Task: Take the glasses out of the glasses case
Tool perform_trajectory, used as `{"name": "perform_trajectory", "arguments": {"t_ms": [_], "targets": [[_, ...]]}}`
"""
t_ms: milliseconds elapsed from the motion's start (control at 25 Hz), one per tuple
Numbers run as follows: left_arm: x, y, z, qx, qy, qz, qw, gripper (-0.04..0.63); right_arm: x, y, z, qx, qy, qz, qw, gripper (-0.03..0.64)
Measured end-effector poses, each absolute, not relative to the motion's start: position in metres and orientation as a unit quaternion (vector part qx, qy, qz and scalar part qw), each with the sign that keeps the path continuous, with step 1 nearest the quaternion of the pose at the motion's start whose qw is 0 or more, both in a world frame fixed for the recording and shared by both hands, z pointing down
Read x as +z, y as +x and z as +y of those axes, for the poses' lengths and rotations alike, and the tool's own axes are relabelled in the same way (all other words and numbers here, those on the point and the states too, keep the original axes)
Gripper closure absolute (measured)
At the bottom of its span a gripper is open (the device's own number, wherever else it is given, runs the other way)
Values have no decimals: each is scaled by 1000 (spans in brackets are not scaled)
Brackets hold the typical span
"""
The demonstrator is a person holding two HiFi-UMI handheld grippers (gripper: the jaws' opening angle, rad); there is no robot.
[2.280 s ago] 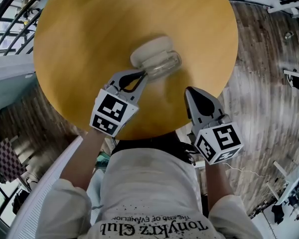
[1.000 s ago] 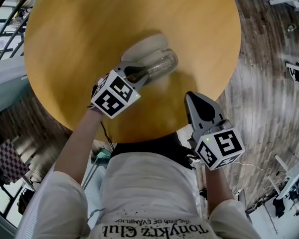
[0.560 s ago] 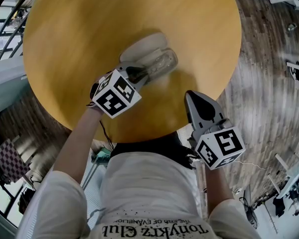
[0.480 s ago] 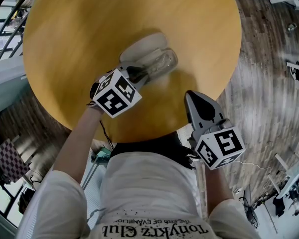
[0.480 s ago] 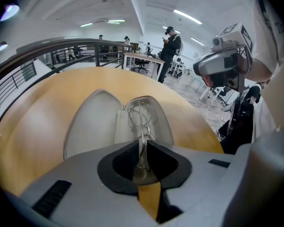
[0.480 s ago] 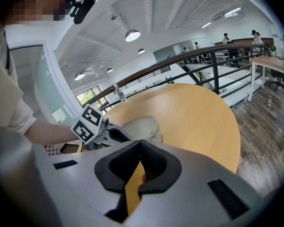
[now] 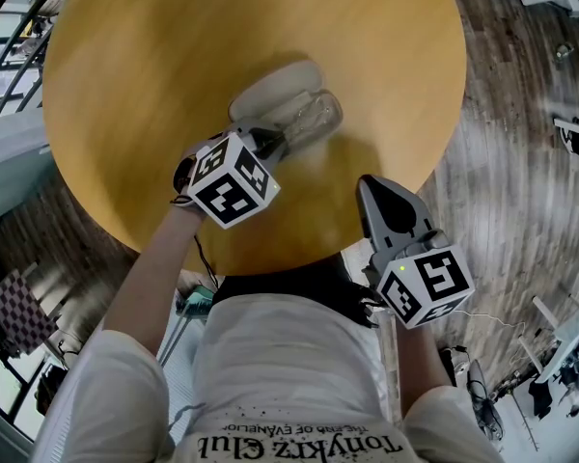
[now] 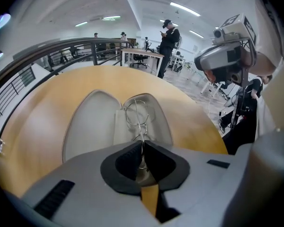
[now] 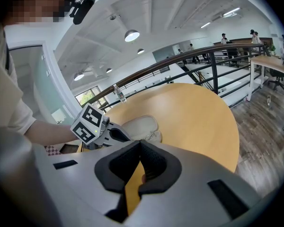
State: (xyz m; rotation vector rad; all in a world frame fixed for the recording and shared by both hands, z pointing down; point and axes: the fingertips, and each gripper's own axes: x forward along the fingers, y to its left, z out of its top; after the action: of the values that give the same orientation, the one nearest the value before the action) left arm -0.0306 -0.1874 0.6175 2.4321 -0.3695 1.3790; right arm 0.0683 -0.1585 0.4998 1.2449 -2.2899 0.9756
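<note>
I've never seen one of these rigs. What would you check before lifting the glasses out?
1. Lid of the glasses case open: ok.
2. Jaws of the left gripper closed on the wire frame of the glasses: ok.
3. The glasses out of the case: not ok, they lie in it.
4. Case steadied by the right gripper: not ok; it is shut, empty and apart from the case.
5. Grip firm enough to lift: cannot tell.

Smooth yellow wood with a soft sheen on the table (image 7: 174,66); matt cream lining inside the glasses case (image 8: 85,122). Thin shiny metal wire for the glasses (image 8: 135,115). Grained grey planks on the floor (image 7: 502,143) at three o'clock.
</note>
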Motion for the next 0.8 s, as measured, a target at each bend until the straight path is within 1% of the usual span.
{"name": "perform_trajectory", "arguments": {"t_ms": [800], "targets": [[601,-32,-187,471,853,-154,165,560,491,69,-150,335,436,-817,173,592]]}}
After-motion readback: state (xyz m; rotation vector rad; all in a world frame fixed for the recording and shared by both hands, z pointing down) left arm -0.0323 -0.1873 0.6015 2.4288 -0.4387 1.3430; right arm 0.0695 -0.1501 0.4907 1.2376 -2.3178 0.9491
